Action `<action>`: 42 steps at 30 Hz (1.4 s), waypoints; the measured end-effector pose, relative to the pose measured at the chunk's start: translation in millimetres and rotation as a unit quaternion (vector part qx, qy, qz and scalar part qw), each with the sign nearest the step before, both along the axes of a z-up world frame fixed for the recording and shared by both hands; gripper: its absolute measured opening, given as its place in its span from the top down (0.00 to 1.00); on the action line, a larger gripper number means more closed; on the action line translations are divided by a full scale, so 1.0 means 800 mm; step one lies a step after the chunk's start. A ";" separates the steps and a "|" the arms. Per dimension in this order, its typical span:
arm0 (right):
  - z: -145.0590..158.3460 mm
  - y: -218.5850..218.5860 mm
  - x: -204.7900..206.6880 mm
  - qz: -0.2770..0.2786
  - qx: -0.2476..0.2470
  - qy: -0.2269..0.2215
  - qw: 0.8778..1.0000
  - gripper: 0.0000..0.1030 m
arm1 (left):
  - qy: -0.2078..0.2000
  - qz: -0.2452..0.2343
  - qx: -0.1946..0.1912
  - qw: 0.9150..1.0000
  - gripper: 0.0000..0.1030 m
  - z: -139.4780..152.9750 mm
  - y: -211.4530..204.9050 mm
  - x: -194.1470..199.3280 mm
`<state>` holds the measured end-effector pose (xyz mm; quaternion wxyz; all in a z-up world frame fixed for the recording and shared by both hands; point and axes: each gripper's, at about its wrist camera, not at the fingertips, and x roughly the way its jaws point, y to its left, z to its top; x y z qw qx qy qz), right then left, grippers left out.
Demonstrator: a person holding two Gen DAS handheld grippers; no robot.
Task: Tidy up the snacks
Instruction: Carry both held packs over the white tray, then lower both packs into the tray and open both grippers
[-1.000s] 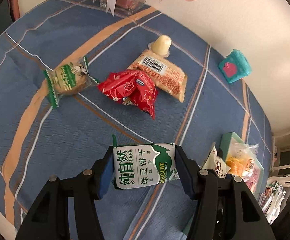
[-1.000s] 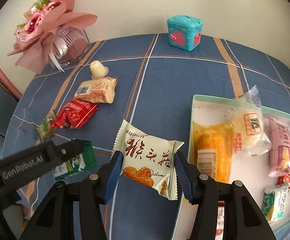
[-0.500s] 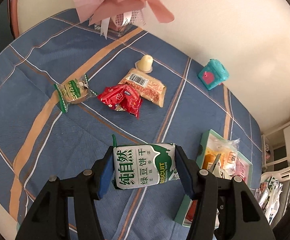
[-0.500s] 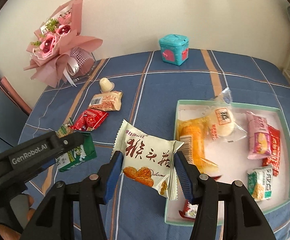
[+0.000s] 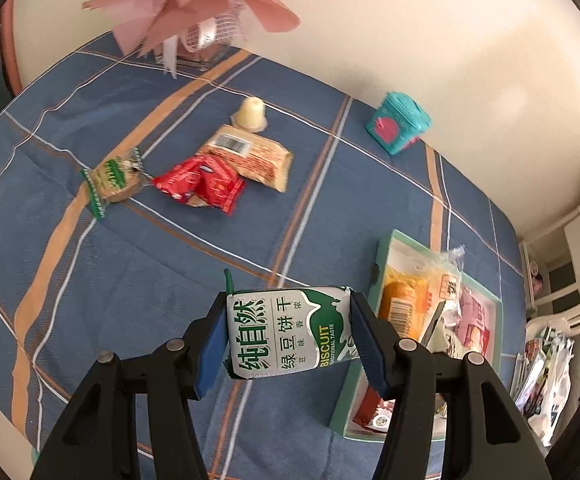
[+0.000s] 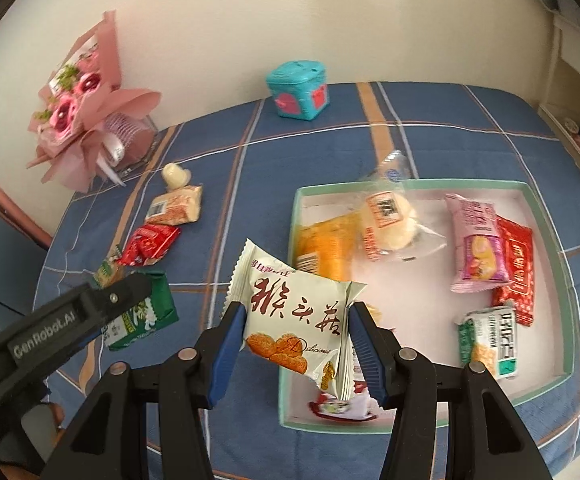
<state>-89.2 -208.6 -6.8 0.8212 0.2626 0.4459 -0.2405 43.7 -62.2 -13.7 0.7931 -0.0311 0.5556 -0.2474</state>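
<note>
Currently both claws are carrying packets clear of the surface (image 5: 89,280); since a second ago the tray (image 6: 546,216) is filling more of the right of both views, so delivery appears near. Left claw (image 5: 287,334) is gripping the green biscuit pack (image 5: 290,332), jaws narrowed on its ends. Right claw (image 6: 296,338) is pinching the white packet (image 6: 294,312) over the tray's lower-left corner. Four snacks are lying upper left.

My left gripper (image 5: 287,334) clamps a green biscuit packet (image 5: 290,330) at lower centre; the snack tray (image 5: 384,248) sits lower right.
</note>
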 end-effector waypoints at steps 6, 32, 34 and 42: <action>-0.007 -0.039 -0.027 -0.043 0.011 0.011 0.999 0.45 | -0.006 -0.034 0.010 0.999 0.42 0.002 -0.032 -0.024; -0.024 -0.137 -0.128 -0.167 0.038 0.028 0.985 0.44 | -0.066 -0.189 0.058 0.978 0.41 -0.018 -0.167 -0.146; -0.027 -0.136 -0.126 -0.163 0.040 0.028 0.985 0.44 | -0.071 -0.193 0.060 0.977 0.41 -0.022 -0.172 -0.147; -0.038 -0.136 -0.118 -0.157 0.051 0.024 0.986 0.43 | -0.078 -0.196 0.060 0.976 0.41 -0.030 -0.178 -0.142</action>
